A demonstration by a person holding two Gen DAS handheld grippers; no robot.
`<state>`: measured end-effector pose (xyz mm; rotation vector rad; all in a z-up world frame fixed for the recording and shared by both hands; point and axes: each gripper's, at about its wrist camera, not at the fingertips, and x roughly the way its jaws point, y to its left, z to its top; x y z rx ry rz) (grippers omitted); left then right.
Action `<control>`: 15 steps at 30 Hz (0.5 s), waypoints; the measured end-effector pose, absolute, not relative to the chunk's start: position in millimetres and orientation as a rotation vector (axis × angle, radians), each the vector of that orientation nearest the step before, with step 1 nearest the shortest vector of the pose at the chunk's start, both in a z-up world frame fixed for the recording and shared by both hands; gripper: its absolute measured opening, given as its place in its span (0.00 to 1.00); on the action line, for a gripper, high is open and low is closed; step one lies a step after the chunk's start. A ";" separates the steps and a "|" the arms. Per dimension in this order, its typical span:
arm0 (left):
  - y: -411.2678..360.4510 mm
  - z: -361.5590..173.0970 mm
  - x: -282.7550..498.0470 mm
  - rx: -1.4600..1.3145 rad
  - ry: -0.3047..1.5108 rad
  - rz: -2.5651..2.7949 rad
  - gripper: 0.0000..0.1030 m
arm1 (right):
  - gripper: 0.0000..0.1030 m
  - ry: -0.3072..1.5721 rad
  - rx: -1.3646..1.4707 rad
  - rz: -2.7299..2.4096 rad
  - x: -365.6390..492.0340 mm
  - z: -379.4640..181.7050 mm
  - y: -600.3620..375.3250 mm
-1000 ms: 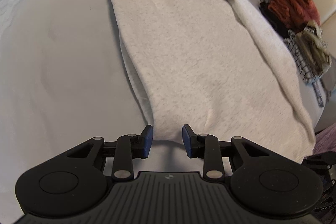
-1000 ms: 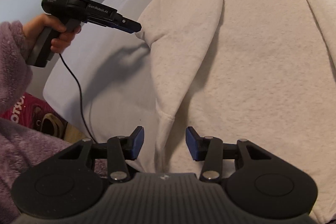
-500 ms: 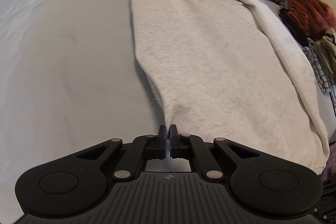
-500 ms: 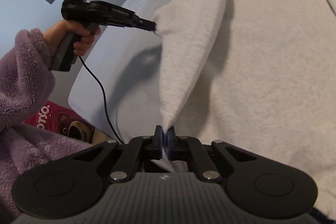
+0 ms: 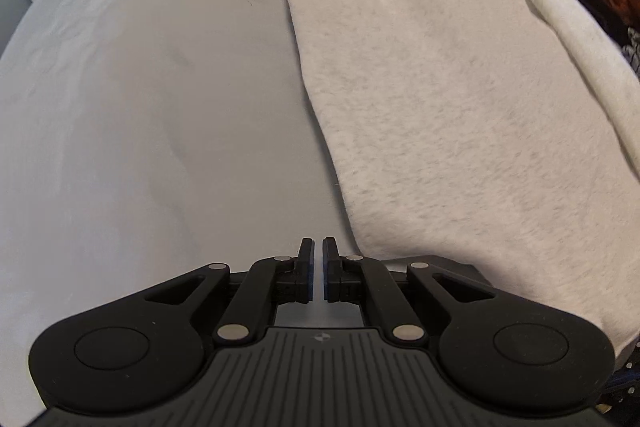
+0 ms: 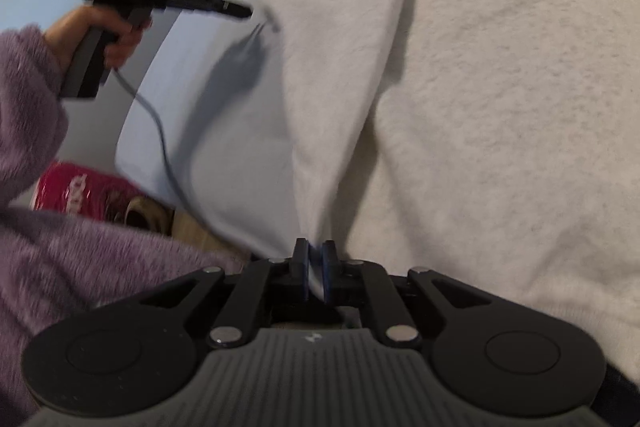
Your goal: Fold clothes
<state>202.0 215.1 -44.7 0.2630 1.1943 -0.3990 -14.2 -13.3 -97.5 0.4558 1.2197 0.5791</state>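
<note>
One cream fleece garment (image 6: 500, 107) spread flat, edge lifted.

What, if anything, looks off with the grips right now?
The left gripper is shut, yet the cream fleece sweater's edge lies just to its right, not between its jaws, so it apparently grips nothing. The right gripper does clamp a fold.

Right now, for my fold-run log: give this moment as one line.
left gripper: jaws nearly closed, grip unclear | right gripper: shut on cream garment edge | garment: spread on grey bed
</note>
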 end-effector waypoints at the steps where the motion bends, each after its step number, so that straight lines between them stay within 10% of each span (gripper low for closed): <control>1: 214.5 -39.4 197.0 0.262 1.187 -0.391 0.03 | 0.12 1.209 0.452 0.577 -16.4 -93.1 -15.8; 5: 202.1 -19.3 168.6 0.247 1.168 -0.382 0.24 | 0.43 1.136 0.446 0.503 -22.1 -68.9 -45.3; 15: 142.2 -1.6 56.1 0.140 1.102 -0.384 0.43 | 0.43 0.976 0.311 0.187 -50.8 -24.0 -131.5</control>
